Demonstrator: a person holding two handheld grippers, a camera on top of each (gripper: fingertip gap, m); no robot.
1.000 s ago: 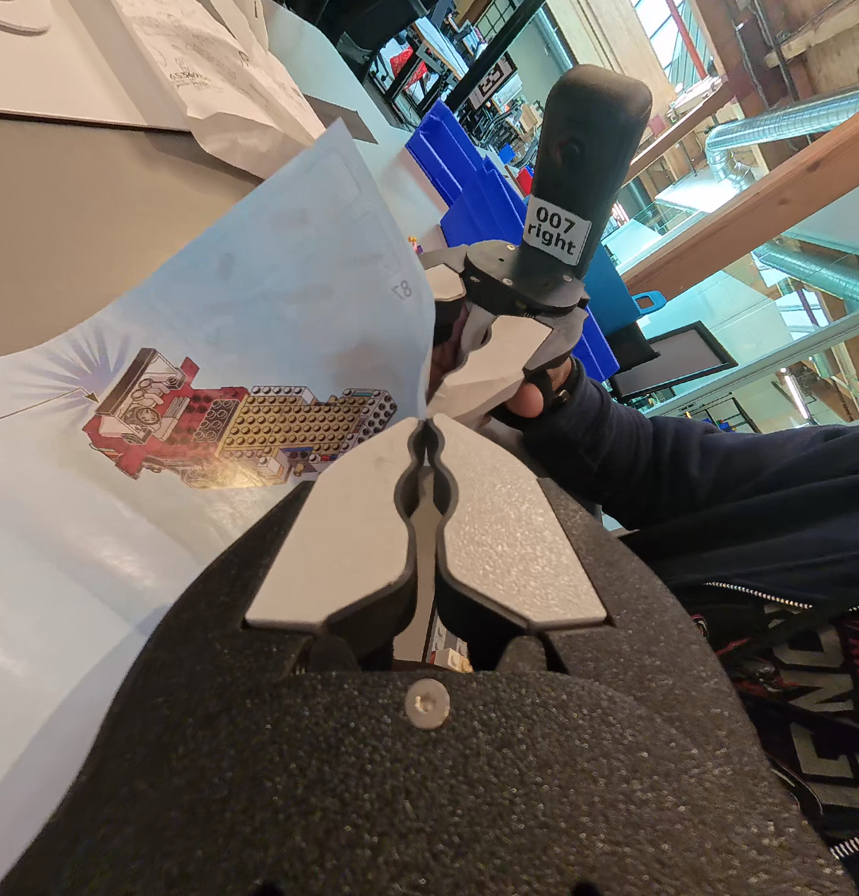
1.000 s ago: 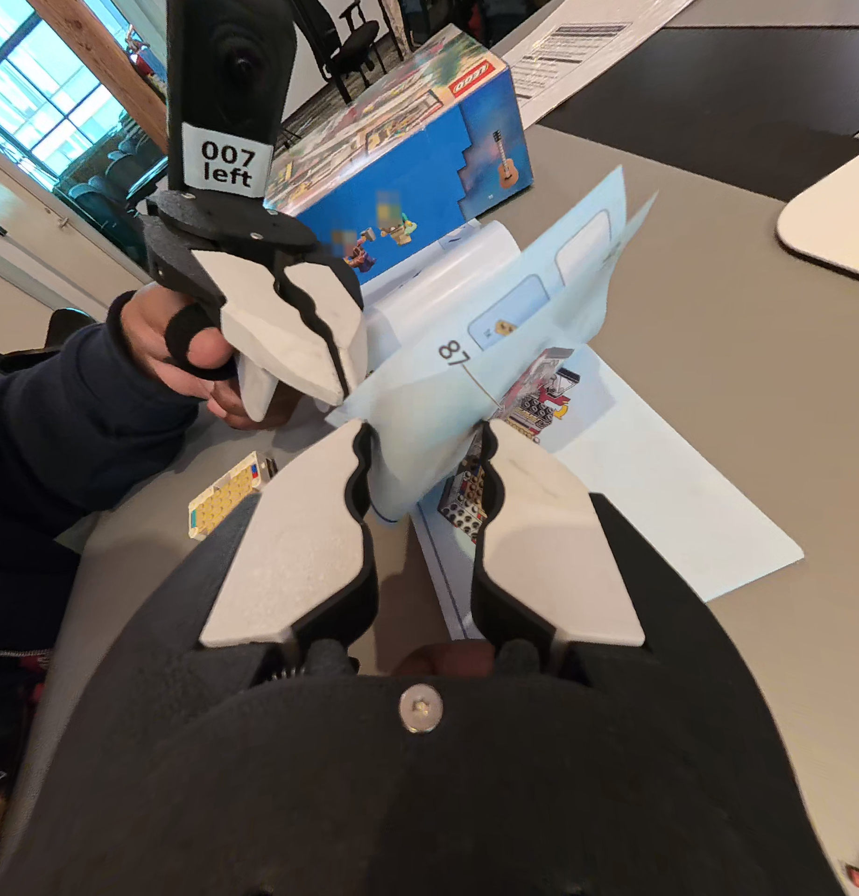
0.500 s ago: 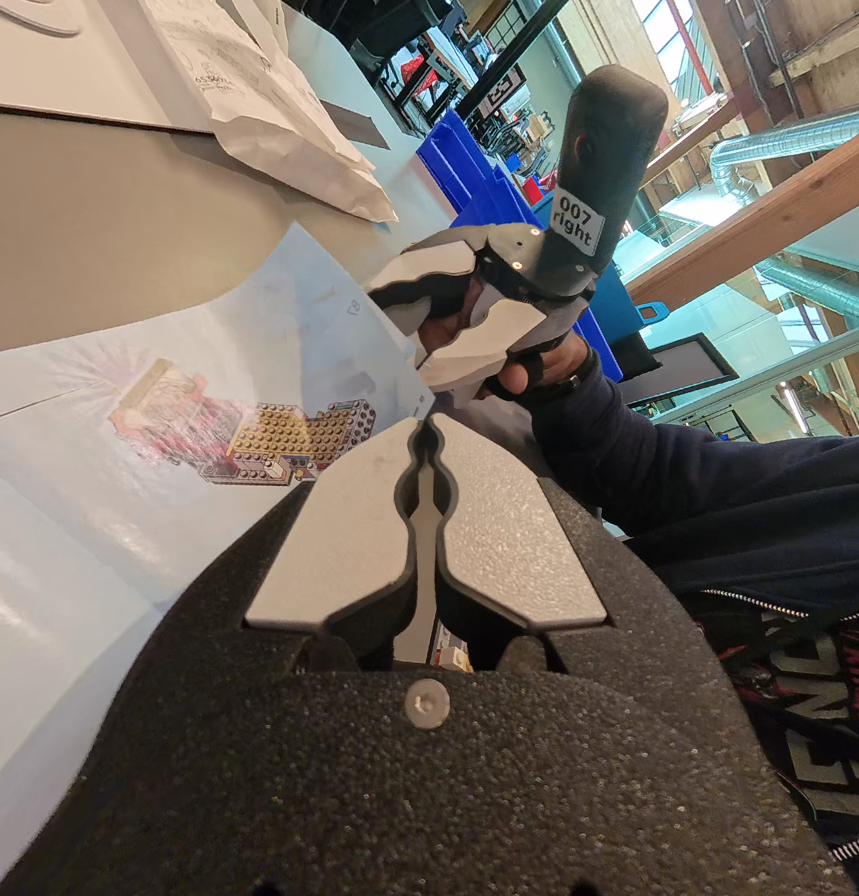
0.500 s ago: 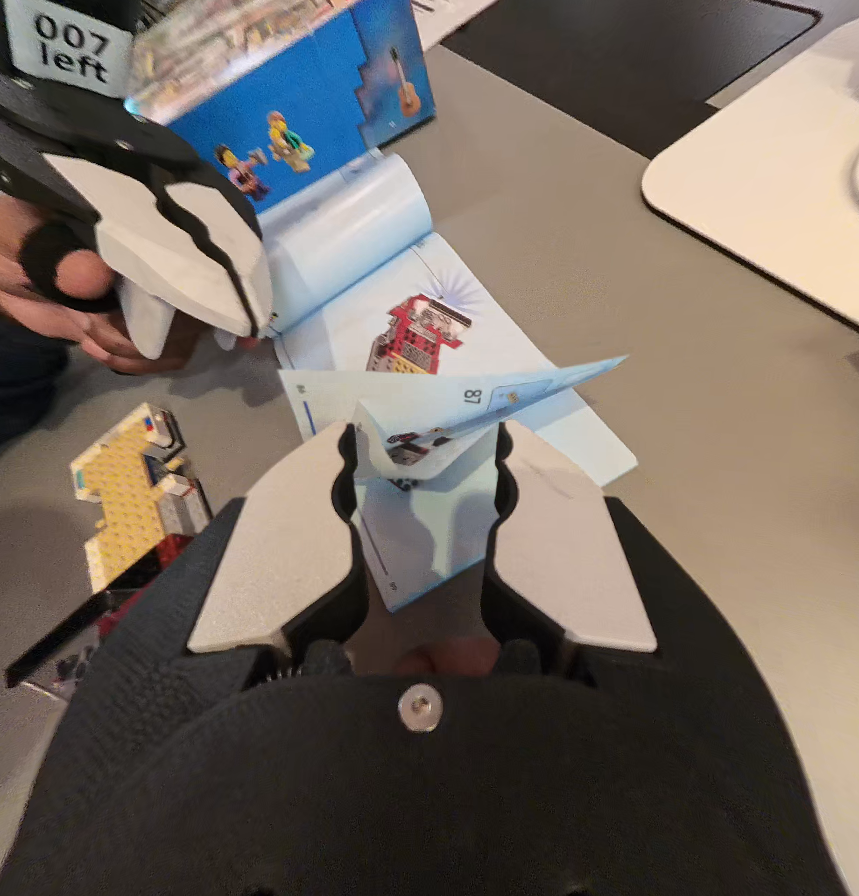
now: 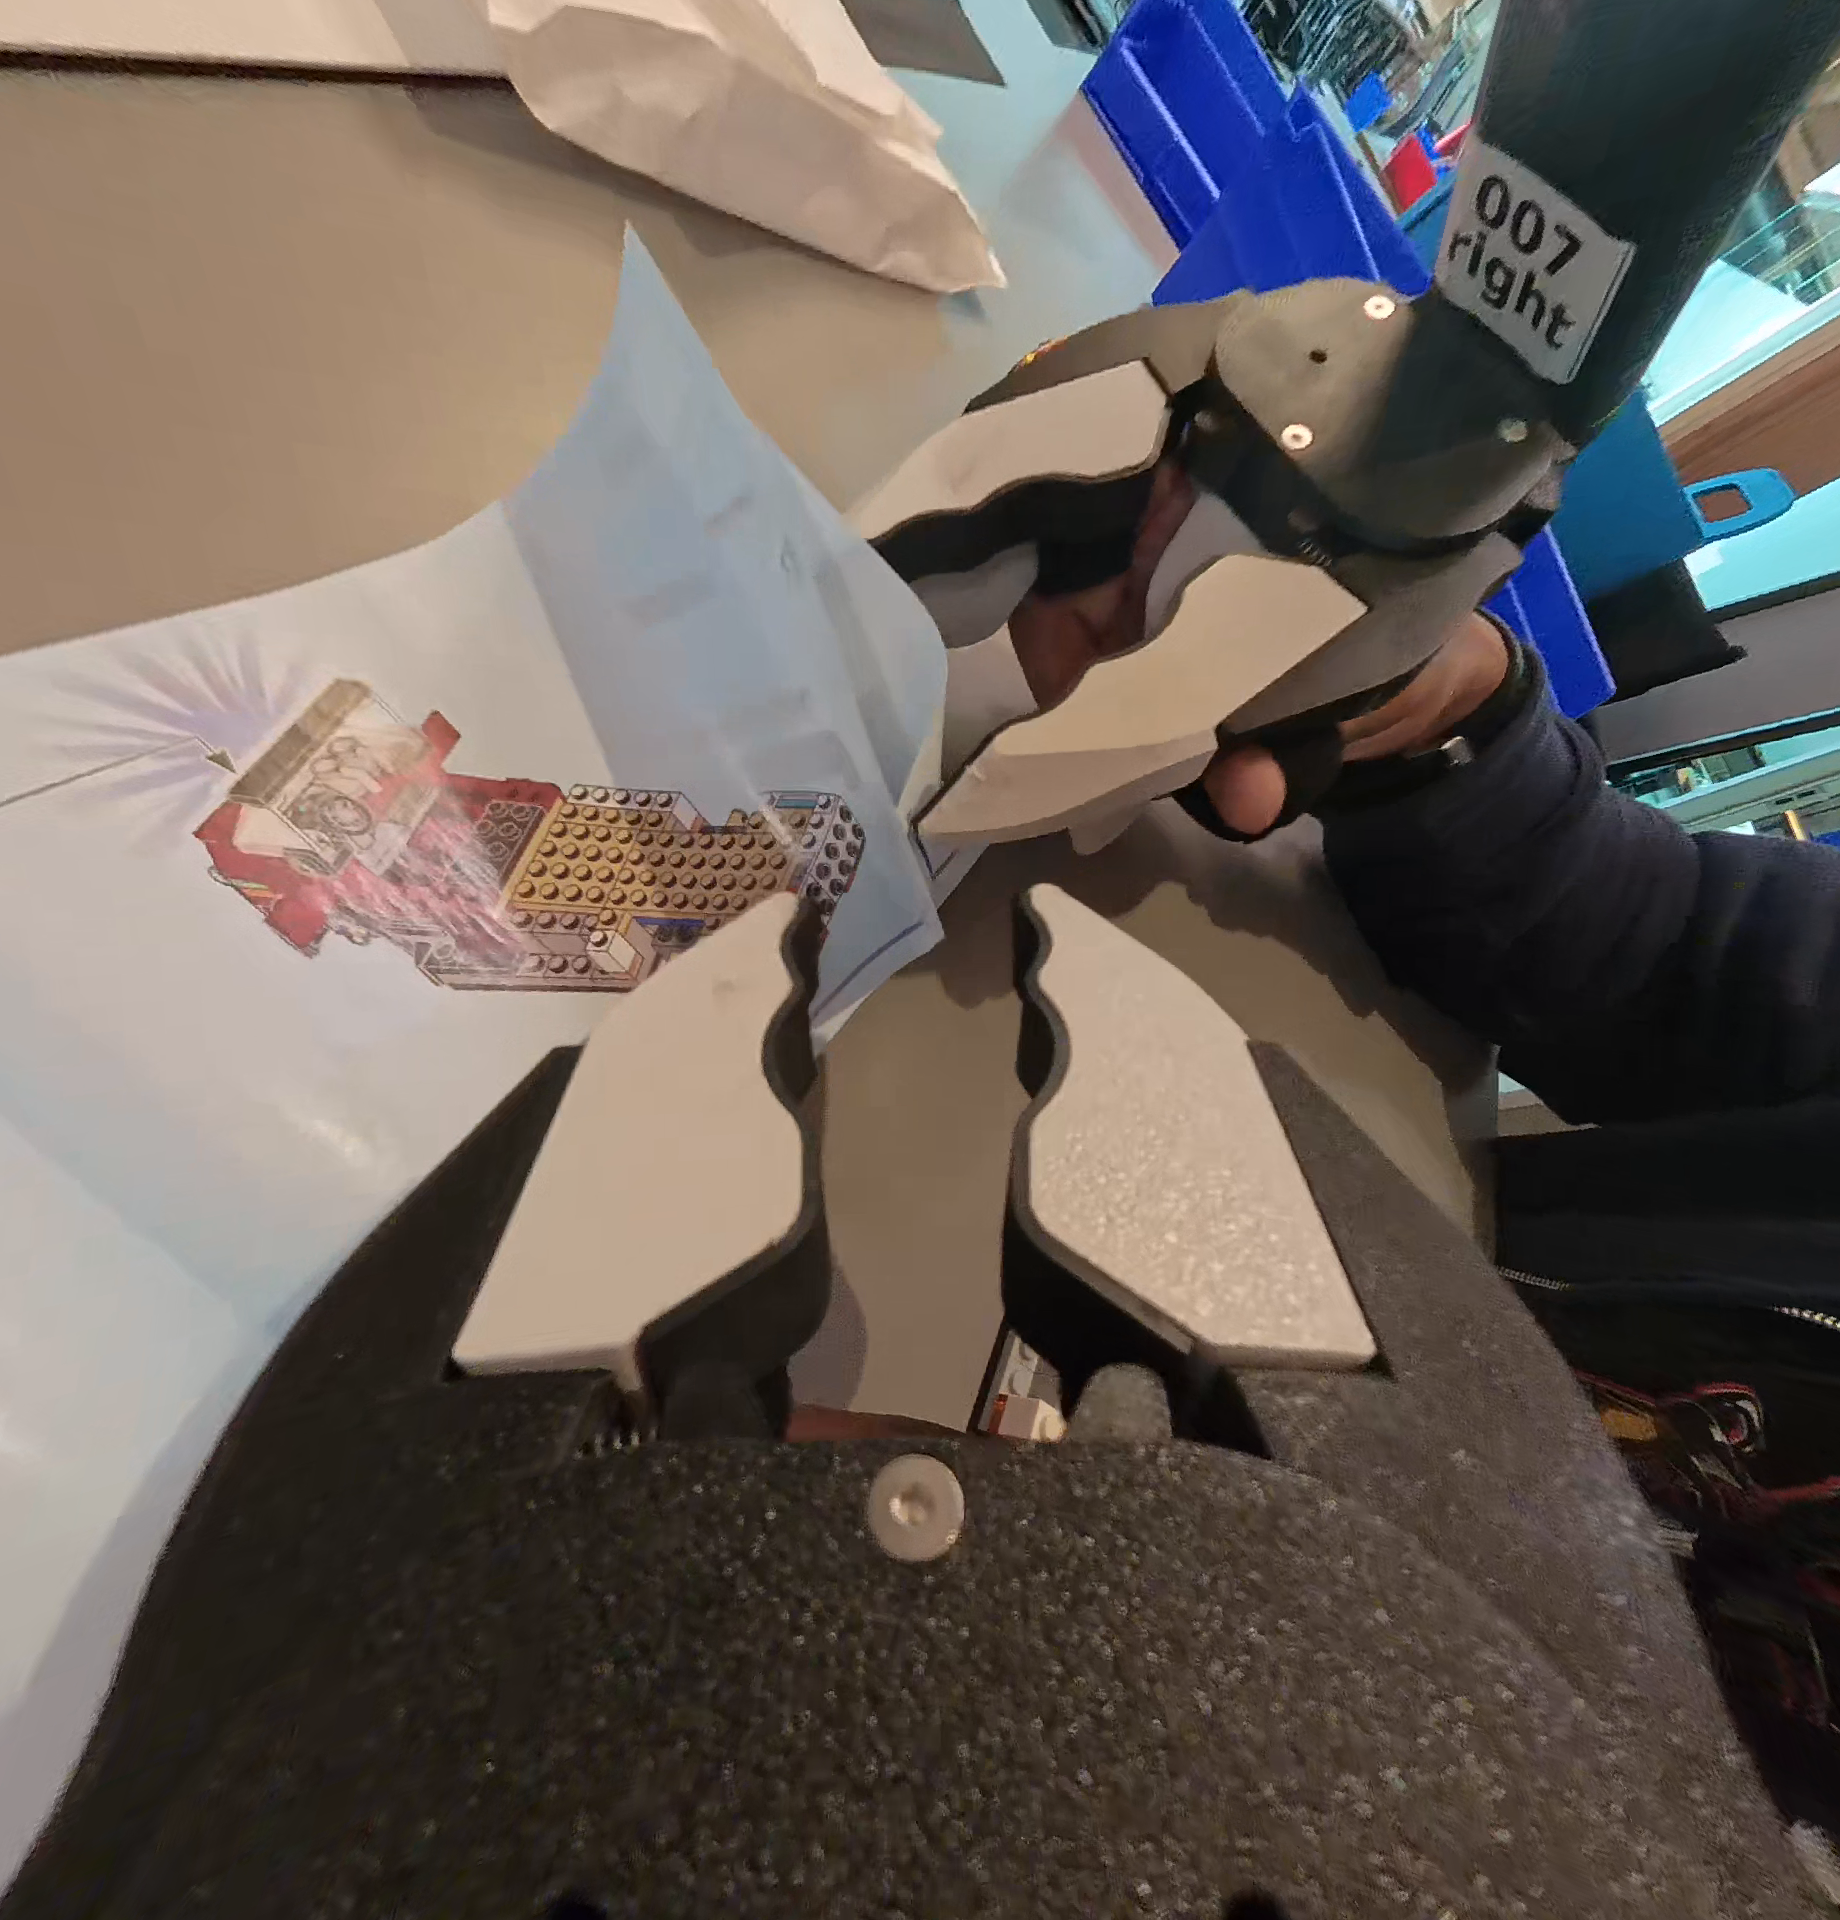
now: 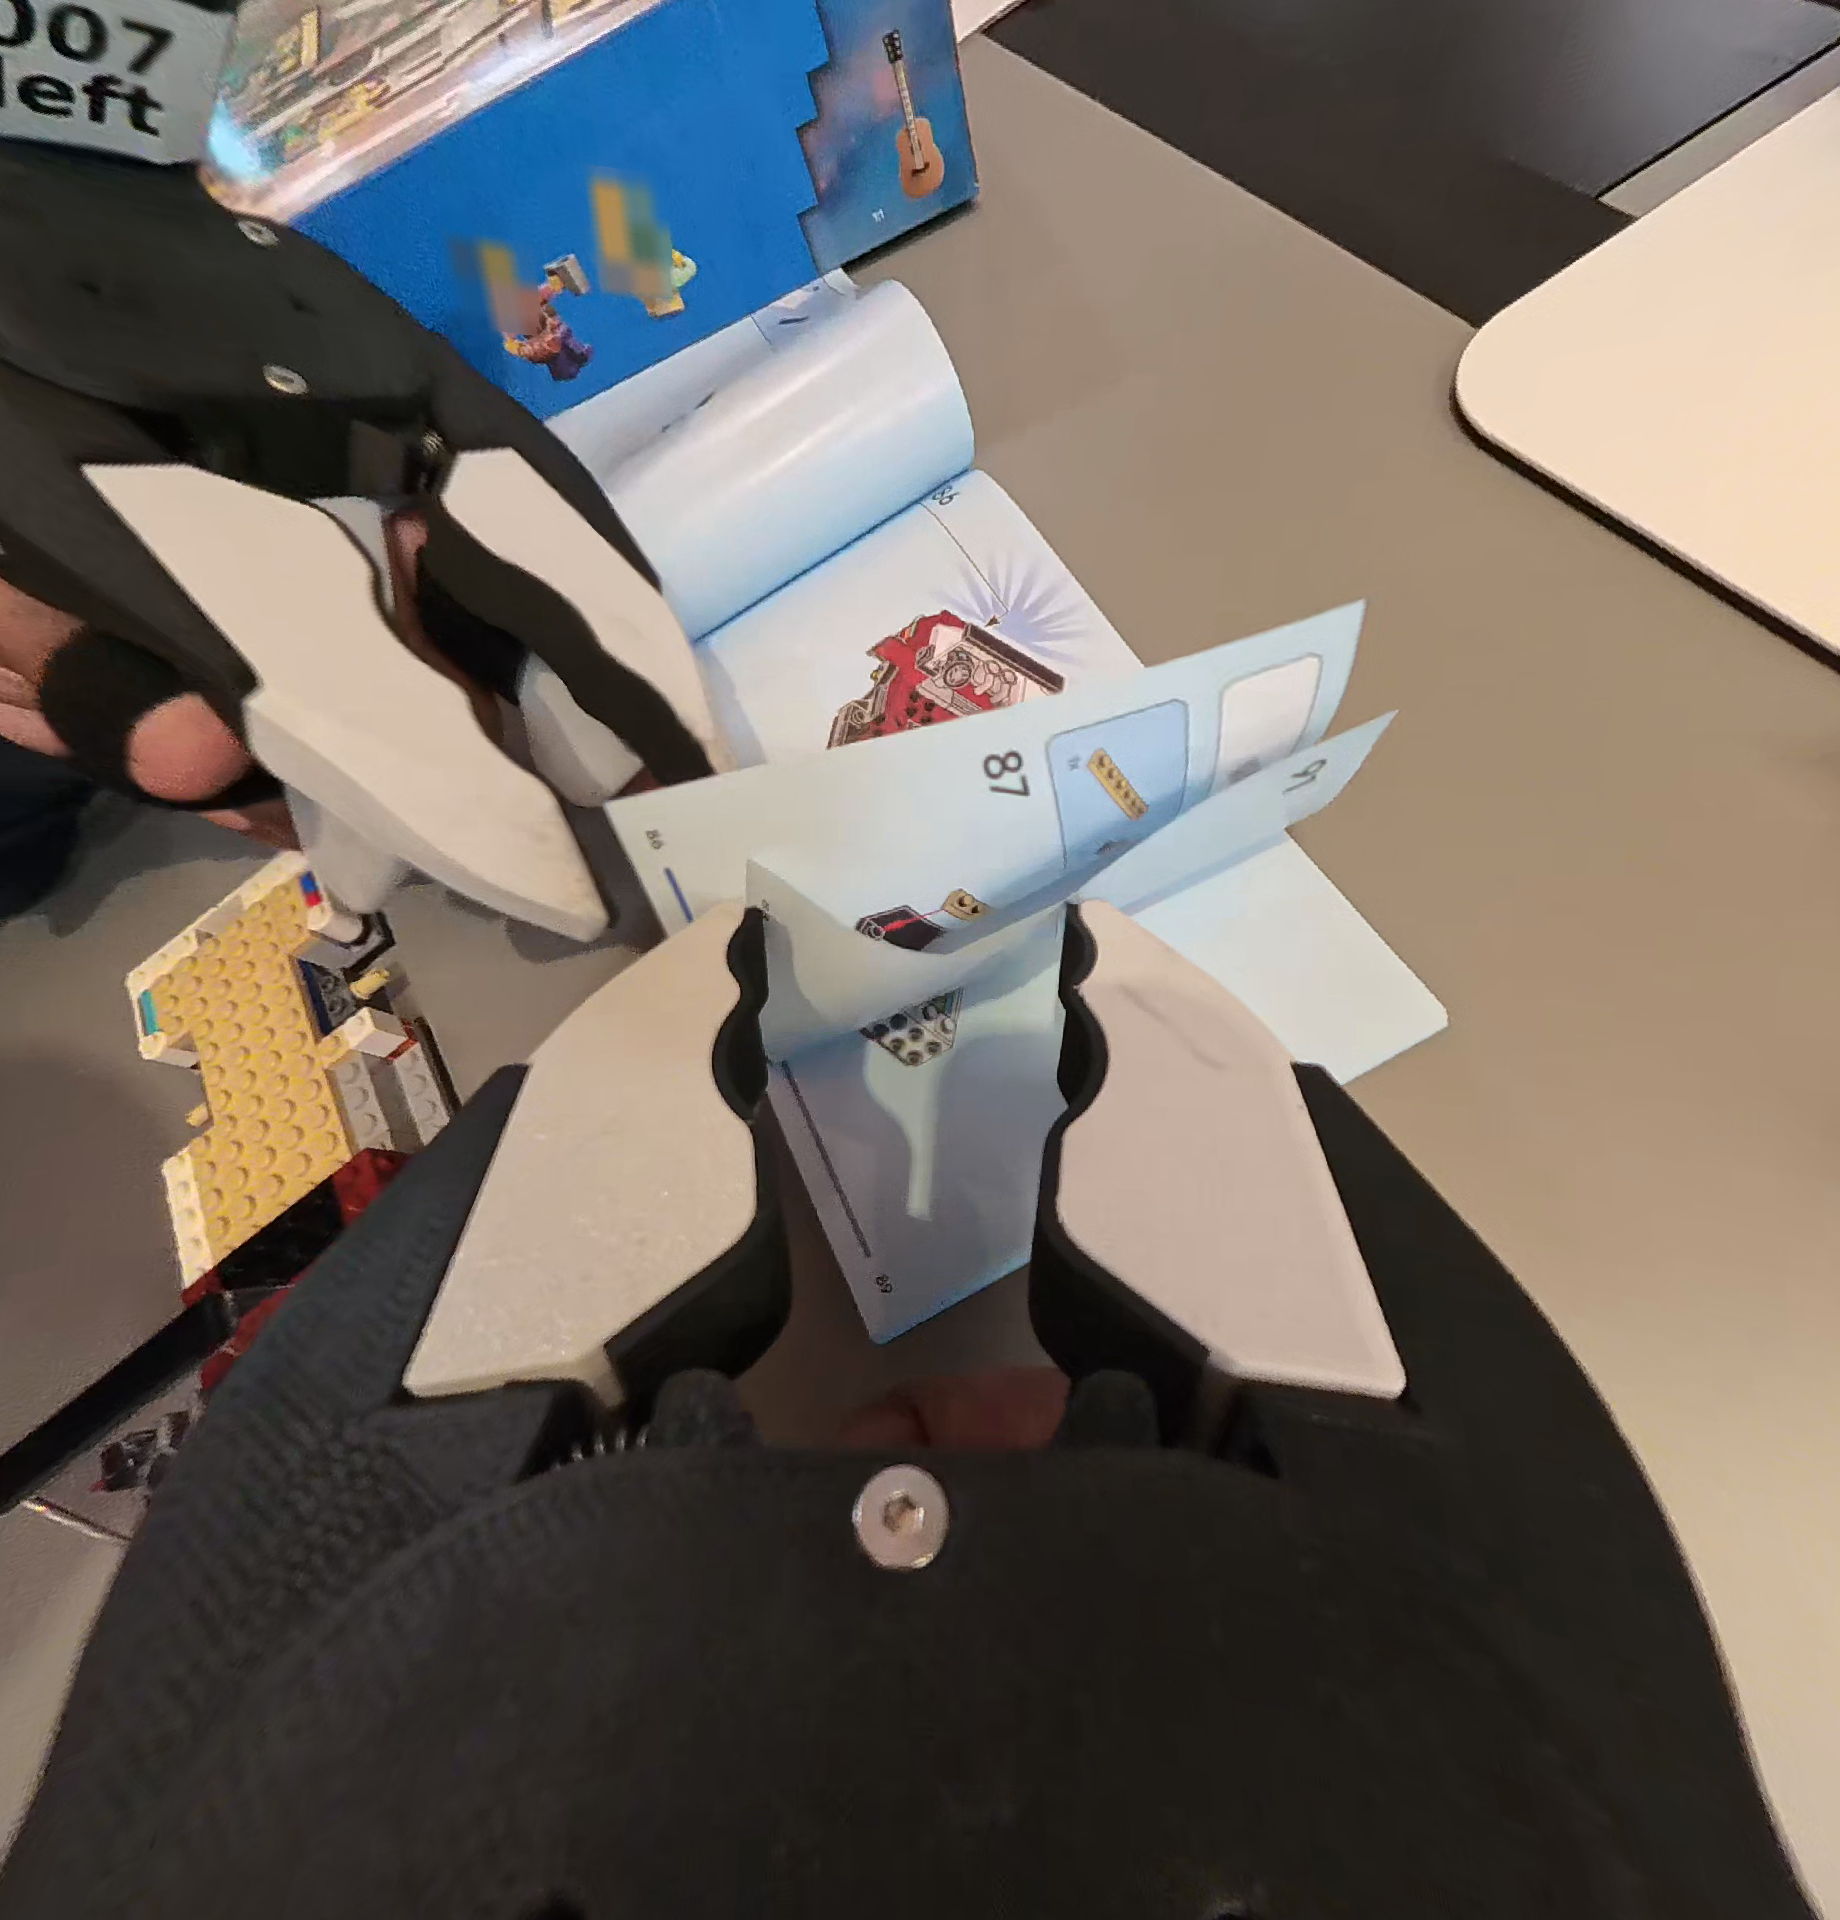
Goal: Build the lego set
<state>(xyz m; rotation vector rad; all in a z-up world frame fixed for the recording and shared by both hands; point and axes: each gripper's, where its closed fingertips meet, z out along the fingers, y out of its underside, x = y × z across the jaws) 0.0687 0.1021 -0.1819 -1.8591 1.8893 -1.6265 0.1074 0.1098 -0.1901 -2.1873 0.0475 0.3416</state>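
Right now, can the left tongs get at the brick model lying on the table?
Probably yes. The left tongs hang open and empty just above the brick model, nothing lies between them, and the booklet sits off to the side.

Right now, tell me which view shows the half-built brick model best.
The right wrist view. There the brick model lies on the grey table, left of the open instruction booklet, with its tan studded plates and red and white parts visible. The left wrist view gives only a sliver of it, low between that tool's fingers.
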